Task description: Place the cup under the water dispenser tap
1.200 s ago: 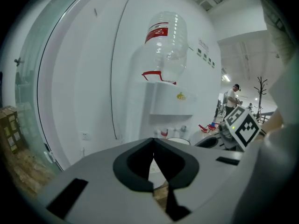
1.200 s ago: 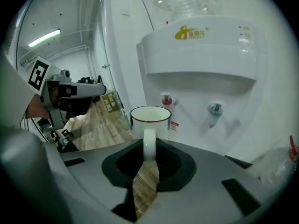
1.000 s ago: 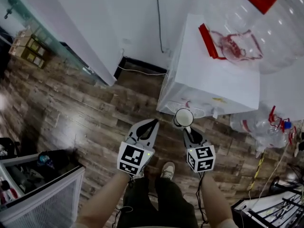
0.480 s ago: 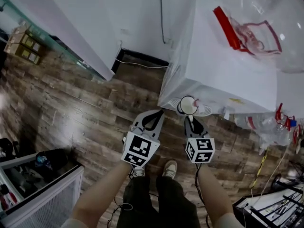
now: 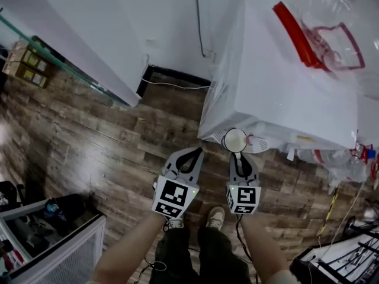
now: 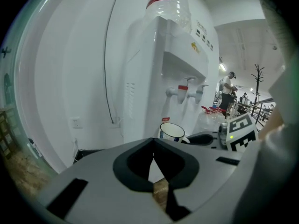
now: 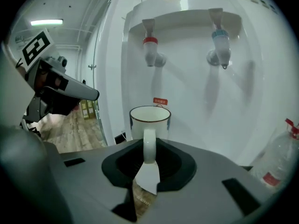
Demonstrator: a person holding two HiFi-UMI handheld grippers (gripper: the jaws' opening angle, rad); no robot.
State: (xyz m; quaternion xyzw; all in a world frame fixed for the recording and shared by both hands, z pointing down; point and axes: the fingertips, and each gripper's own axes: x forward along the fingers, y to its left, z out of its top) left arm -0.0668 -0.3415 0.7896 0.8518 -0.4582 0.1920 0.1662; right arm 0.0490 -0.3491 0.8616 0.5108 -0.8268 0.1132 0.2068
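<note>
Wood plank floor [image 5: 89,135], white wall at 11 o'clock in head view, white water dispenser [image 5: 278,99] at 1 o'clock with a clear bottle [image 5: 331,22] on top. Black cable [image 5: 198,22] runs down the wall at 12.

Right gripper [image 5: 238,156] is clamped on the handle [image 7: 149,146] of the white cup [image 5: 235,140]. The cup is upright, mouth up, empty, and held in the air at the gripper's 12 o'clock, right at the dispenser's front lower edge. Right gripper view: cup [image 7: 149,120] sits dead centre, red tap [image 7: 150,48] straight above it at 12, blue tap [image 7: 219,45] at 1 o'clock, both well above the rim. Small red label [image 7: 160,101] on the dispenser front just over the rim. Spare bottle [image 7: 280,160] at 4 o'clock.

Left gripper [image 5: 194,152] is beside the right one at its 9 o'clock, jaw tips together and nothing between them. Left gripper view: same closed tips [image 6: 153,153], cup at 1 o'clock, dispenser taps at 1 higher up, wall socket [image 6: 74,122] at 9. Person standing far back [image 6: 227,90] at 2 o'clock.

Shoes [image 5: 214,218] at 6 o'clock in head view, wire-front cabinet [image 5: 53,247] at 8.
</note>
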